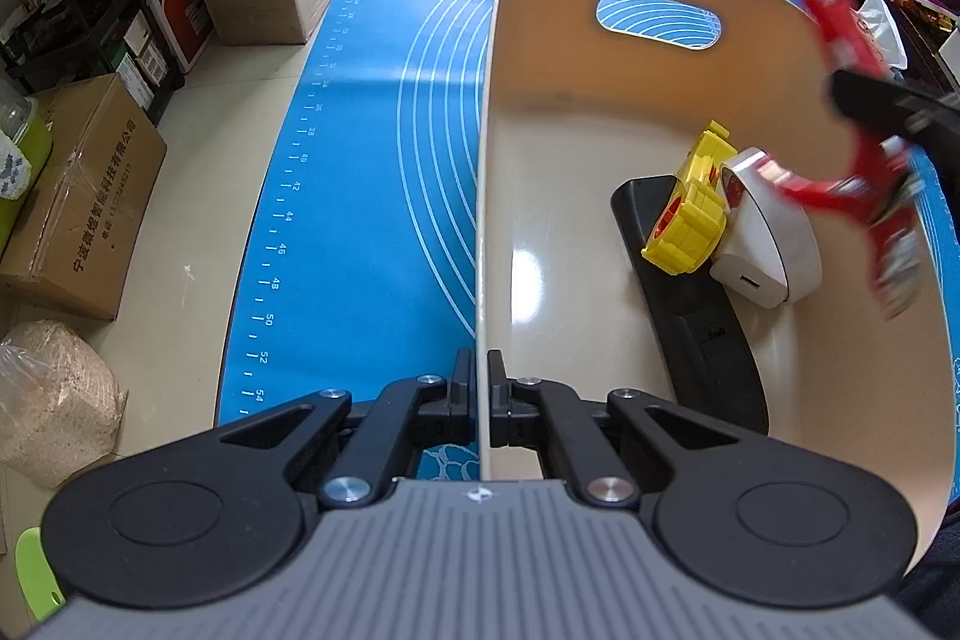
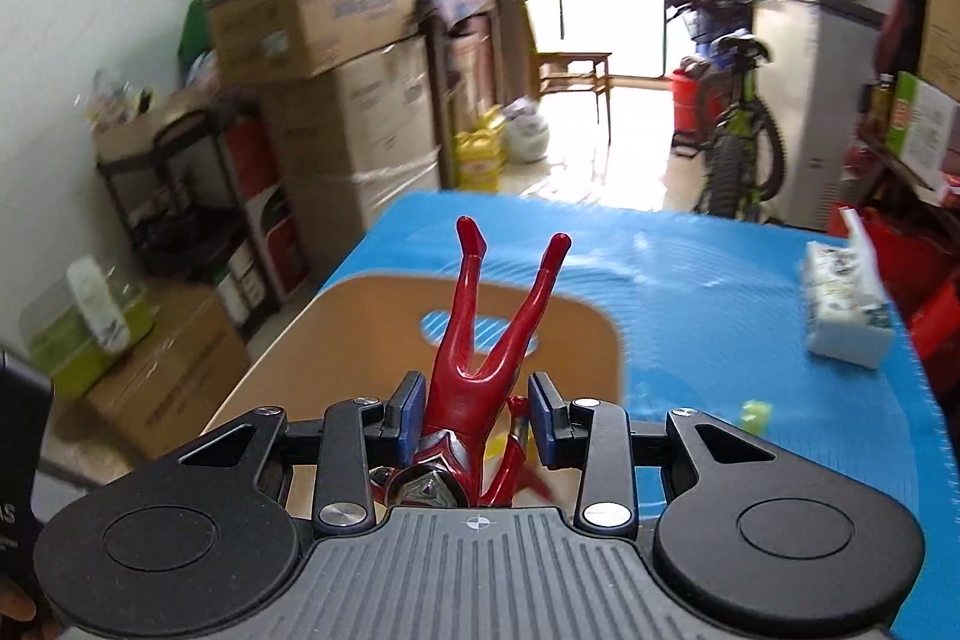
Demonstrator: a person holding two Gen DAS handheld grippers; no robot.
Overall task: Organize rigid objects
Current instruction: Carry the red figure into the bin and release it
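Taking the beige bin as the landmark and reading from its left side across: the left tool is clamped tight on the bin's left wall, its jaws pinching the thin rim from both sides, most likely to steady the bin on the blue mat that covers the desk while things go in. Inside the bin, toward its right half, a black remote lies flat on the floor, with a yellow toy wheel piece and a white and silver device resting on it and touching each other, so part of the sorting looks done. Over the bin's right side the right tool carries a red figure toy upside down, legs pointing away toward the bin's far wall; its jaws stand partly apart and close around the toy's waist and torso, apparently to drop it in beside the others. To the right of the bin, well apart, a tissue pack lies on the mat.
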